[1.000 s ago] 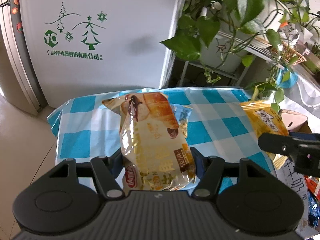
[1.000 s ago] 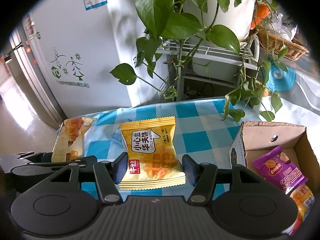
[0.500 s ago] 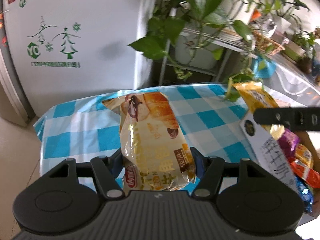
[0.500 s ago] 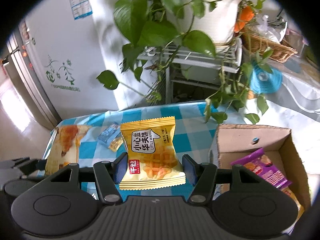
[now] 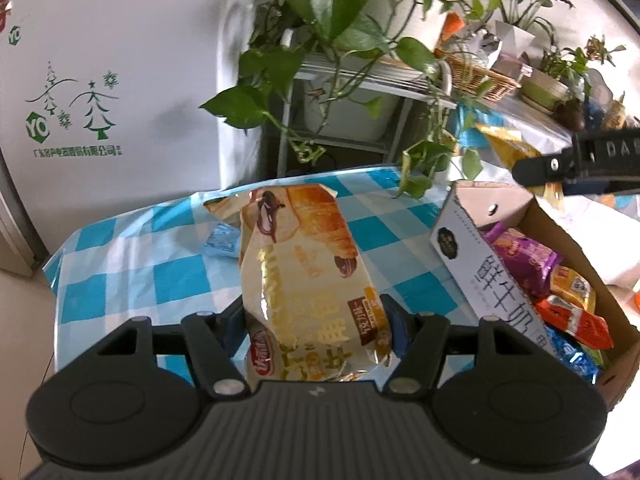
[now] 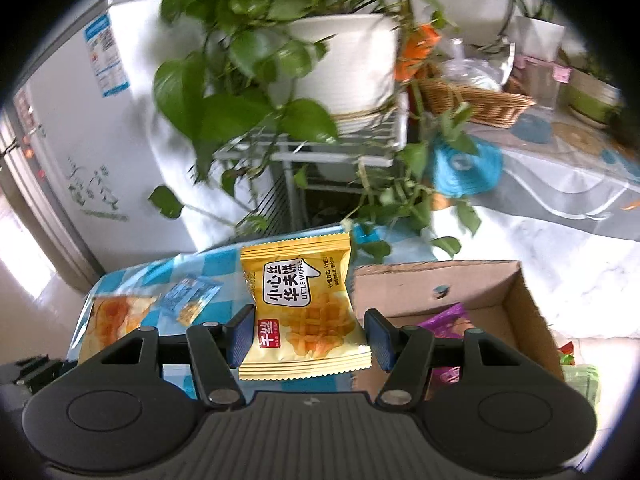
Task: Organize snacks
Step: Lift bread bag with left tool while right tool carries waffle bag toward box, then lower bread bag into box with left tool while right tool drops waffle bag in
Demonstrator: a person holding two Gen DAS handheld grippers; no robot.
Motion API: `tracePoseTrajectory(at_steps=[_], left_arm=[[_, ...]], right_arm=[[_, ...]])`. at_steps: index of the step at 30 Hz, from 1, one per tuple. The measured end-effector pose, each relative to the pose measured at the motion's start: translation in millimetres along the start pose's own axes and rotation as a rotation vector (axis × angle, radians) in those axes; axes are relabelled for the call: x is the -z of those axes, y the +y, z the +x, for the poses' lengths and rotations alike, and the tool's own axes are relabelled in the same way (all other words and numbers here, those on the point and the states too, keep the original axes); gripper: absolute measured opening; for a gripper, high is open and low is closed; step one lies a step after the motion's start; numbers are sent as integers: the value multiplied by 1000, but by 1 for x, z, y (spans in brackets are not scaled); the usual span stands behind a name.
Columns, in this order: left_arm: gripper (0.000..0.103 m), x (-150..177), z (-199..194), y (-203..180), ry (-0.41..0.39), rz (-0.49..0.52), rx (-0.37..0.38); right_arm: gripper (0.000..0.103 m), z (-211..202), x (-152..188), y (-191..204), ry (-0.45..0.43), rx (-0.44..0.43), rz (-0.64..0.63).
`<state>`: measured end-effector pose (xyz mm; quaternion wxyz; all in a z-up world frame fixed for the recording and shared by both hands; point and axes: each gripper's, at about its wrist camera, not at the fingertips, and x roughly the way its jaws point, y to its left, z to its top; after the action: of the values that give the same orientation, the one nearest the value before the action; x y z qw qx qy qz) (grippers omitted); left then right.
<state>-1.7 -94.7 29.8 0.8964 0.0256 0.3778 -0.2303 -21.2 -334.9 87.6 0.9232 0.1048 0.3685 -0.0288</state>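
Blue-and-white checked cloth covers the surface (image 5: 132, 248), and both tools hang above it with a snack each. The left tool (image 5: 316, 330) pinches a glossy croissant packet (image 5: 308, 276) by its lower sides, its blue pads pressing into the wrapper so that the packet stands up and leans away over the cloth. The right tool (image 6: 310, 336) is clamped on a yellow waffle packet (image 6: 304, 308), one pad at each side edge, the packet upright with its printed face toward the camera.

A cardboard box (image 5: 516, 208) sits at the right end of the surface, open at the top and already holding several wrapped snacks (image 5: 524, 256) in purple, orange, red and blue. From the left tool's camera the waffle packet shows just above the box's far rim, with the right tool's black finger in front of it. One small blue sachet (image 6: 188, 298) lies flat on the cloth, just behind the croissant packet. Beyond the surface stand a trailing green plant (image 6: 256, 52) in a white pot on a wire rack, and a white fridge (image 5: 100, 60) with green tree decals.
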Motion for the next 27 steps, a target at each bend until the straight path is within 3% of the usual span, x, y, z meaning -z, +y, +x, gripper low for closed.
tracePoseTrajectory(at_steps=[12,27], left_arm=[[66,-1,0,-44,-2,20,68],[66,-22,17,-138,-4,105,199]], right_arm=[[65,-16,-6,-40,-41,42,64],[65,-34,-7,-82,-75,54,166]])
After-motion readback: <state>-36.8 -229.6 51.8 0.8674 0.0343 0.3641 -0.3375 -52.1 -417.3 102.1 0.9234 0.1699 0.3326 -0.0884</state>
